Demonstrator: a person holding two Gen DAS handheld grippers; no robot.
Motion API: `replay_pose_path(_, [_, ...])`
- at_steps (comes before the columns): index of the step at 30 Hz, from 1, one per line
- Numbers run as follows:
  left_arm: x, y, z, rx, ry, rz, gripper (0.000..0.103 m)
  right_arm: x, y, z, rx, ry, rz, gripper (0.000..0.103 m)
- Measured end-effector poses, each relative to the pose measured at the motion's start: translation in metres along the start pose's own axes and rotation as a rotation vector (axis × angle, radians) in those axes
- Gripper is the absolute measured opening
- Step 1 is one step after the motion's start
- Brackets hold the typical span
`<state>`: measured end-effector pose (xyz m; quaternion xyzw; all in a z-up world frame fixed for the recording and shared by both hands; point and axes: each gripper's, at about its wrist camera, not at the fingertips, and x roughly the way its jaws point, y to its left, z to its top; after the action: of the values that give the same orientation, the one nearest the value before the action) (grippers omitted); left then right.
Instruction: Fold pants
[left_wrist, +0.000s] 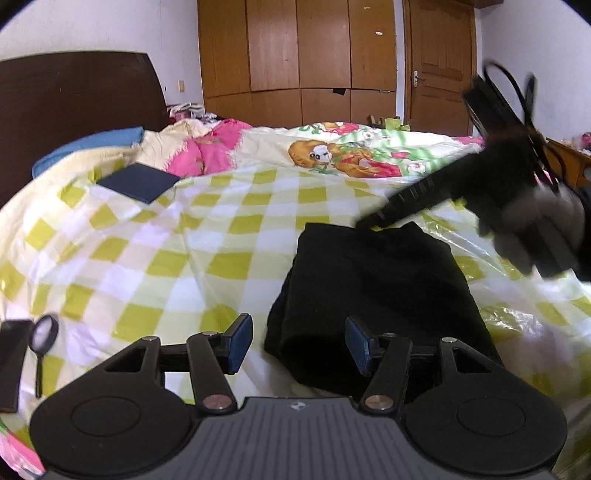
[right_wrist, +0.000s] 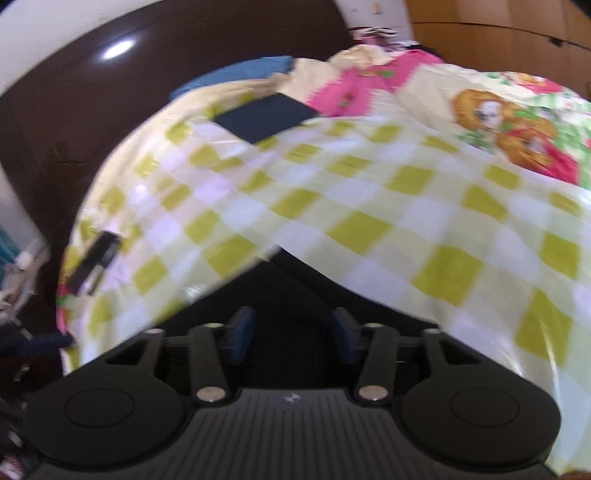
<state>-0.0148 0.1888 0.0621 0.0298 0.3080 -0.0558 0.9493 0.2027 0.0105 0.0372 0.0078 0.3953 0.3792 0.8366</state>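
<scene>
Black and folded into a compact stack, the pants (left_wrist: 373, 295) lay on the checked bed cover (left_wrist: 166, 251). The left gripper (left_wrist: 299, 343) hung open and empty at their near edge. Farther right, the right gripper (right_wrist: 293, 332) stood open over their far end. Their long axis ran away from the left fingers (left_wrist: 238, 341).

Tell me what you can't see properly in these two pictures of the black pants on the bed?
- Left wrist view: the near end of the black pants is hidden behind the left gripper.
- Left wrist view: the right gripper is motion-blurred, so whether it touches the pants is unclear.
- Right wrist view: blurred; the dark cloth between the open fingers can't be made out clearly.
- Right wrist view: the dark object at the bed's left edge is too smeared to identify.
</scene>
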Motion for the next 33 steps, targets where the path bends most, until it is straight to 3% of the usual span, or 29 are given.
replay_pose_path(6, [0.026, 0.007, -0.003, -0.054, 0.033, -0.055, 0.073, 0.049, -0.007, 0.042, -0.072, 0.108, 0.104, 0.066])
replay_pose_path(8, [0.033, 0.009, -0.005, -0.069, 0.04, -0.071, 0.074, 0.065, -0.014, 0.046, -0.067, 0.162, 0.157, 0.071])
replay_pose_path(12, [0.044, 0.015, -0.008, -0.111, 0.061, -0.093, 0.075, 0.086, -0.025, 0.04, -0.036, 0.263, 0.214, 0.068])
replay_pose_path(14, [0.047, 0.018, -0.009, -0.131, 0.065, -0.102, 0.07, 0.077, -0.019, 0.032, -0.042, 0.258, 0.22, 0.046])
replay_pose_path(15, [0.048, 0.018, -0.01, -0.135, 0.063, -0.111, 0.066, 0.07, -0.016, 0.029, -0.036, 0.258, 0.215, 0.041])
replay_pose_path(16, [0.049, 0.018, -0.009, -0.142, 0.064, -0.127, 0.054, 0.062, -0.014, 0.029, -0.035, 0.251, 0.202, 0.034])
replay_pose_path(19, [0.044, 0.017, 0.0, -0.13, 0.03, -0.127, 0.046, 0.031, -0.011, 0.036, -0.014, 0.203, 0.188, 0.017])
replay_pose_path(23, [0.037, 0.019, 0.016, -0.109, -0.03, -0.116, 0.039, 0.004, -0.015, 0.047, 0.008, 0.119, 0.162, 0.01])
replay_pose_path(25, [0.043, 0.02, 0.02, -0.087, -0.041, -0.06, 0.026, 0.007, -0.02, 0.051, 0.035, 0.077, 0.149, 0.004])
replay_pose_path(27, [0.057, 0.03, 0.017, -0.123, -0.018, -0.045, 0.024, 0.023, -0.022, 0.054, 0.056, 0.053, 0.147, 0.004])
replay_pose_path(30, [0.07, 0.042, 0.012, -0.152, 0.032, -0.009, 0.024, 0.051, -0.026, 0.047, 0.071, 0.087, 0.14, 0.005])
replay_pose_path(33, [0.051, 0.056, 0.008, -0.213, 0.019, -0.064, 0.026, 0.039, -0.042, 0.043, 0.106, 0.036, 0.197, 0.01])
